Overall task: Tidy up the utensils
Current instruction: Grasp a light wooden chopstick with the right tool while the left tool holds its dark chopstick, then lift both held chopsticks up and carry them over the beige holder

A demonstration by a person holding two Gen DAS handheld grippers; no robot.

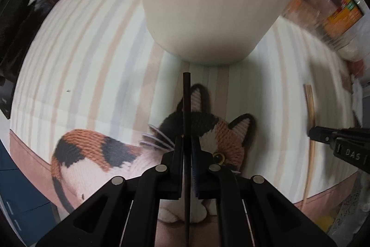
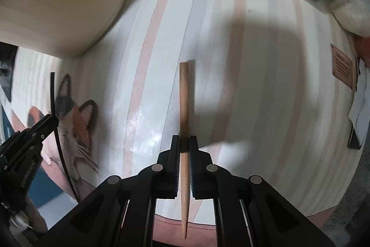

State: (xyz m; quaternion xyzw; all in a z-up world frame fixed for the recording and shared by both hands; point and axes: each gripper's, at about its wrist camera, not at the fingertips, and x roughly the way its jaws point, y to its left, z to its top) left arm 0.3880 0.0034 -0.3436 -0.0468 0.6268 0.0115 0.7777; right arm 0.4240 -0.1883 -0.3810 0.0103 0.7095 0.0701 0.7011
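My desk wears a glossy cloth of pale pink, grey and white stripes, with a knitted calico cat printed near its front edge; cluttered shelves and jars blur behind the far edge. Taking the cream holder as my mark, a tall smooth cylinder standing on the cloth: my left tongs sit just in front of its base, over the cat, clenched on a thin dark chopstick whose blunt end points up at the holder without touching it. My right tongs are off to the holder's right, gripping a light bamboo chopstick, round-ended and tapering to a point toward me. Striped cloth lies bare between the bamboo stick and the holder, and on to the far edge. A brown card lies well right of the holder, near the desk's right edge.
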